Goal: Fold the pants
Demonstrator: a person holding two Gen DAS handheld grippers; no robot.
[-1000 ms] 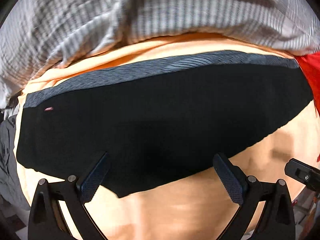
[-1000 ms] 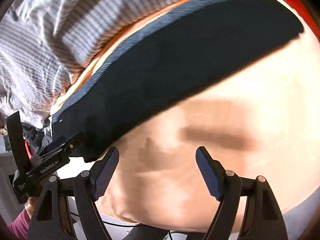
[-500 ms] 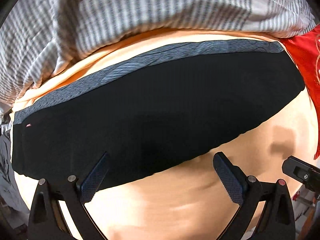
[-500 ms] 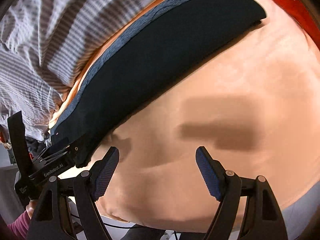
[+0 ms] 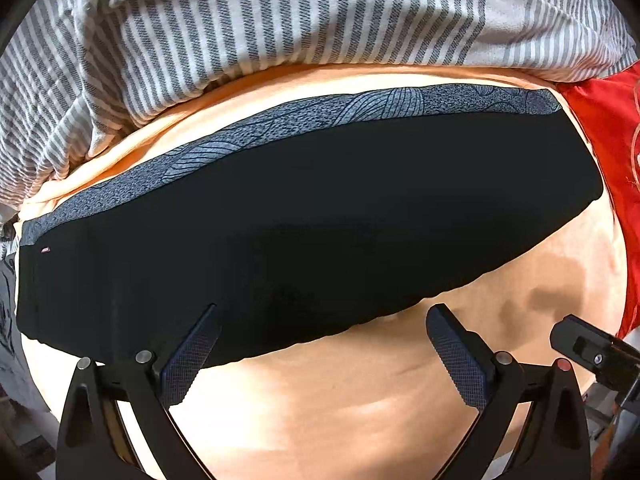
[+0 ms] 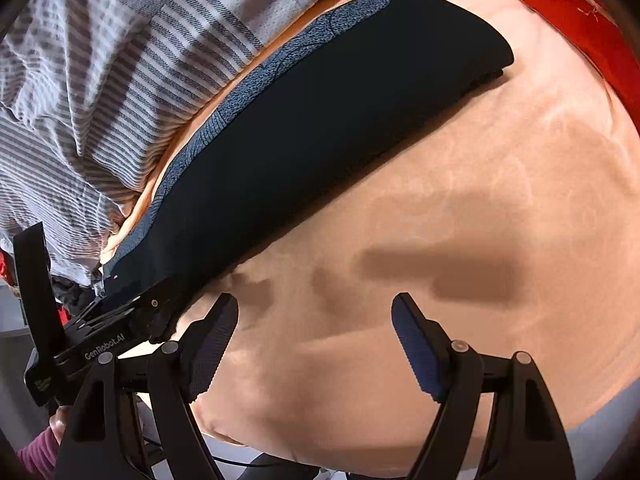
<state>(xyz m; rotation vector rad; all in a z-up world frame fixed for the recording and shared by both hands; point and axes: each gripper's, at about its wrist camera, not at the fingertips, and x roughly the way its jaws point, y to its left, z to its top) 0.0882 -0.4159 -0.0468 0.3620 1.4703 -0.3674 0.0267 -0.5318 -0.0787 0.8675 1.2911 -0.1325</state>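
The black pants (image 5: 312, 232) lie flat as a long folded band on a peach sheet (image 5: 340, 400), with a grey patterned waistband strip (image 5: 304, 120) along the far edge. They also show in the right wrist view (image 6: 320, 132). My left gripper (image 5: 320, 348) is open and empty, just above the near edge of the pants. My right gripper (image 6: 316, 336) is open and empty over the bare sheet, to the right of the pants. The left gripper's body (image 6: 100, 340) shows at the pants' near end.
A grey and white striped blanket (image 5: 280, 20) is bunched along the far side of the pants. A red cloth (image 5: 612, 140) lies at the right. The peach sheet's near edge (image 6: 360, 452) drops off close to my right gripper.
Both grippers stay open. The pants' near flap has been laid flat into a smooth band. The right view has drifted away from the pants over bare sheet.
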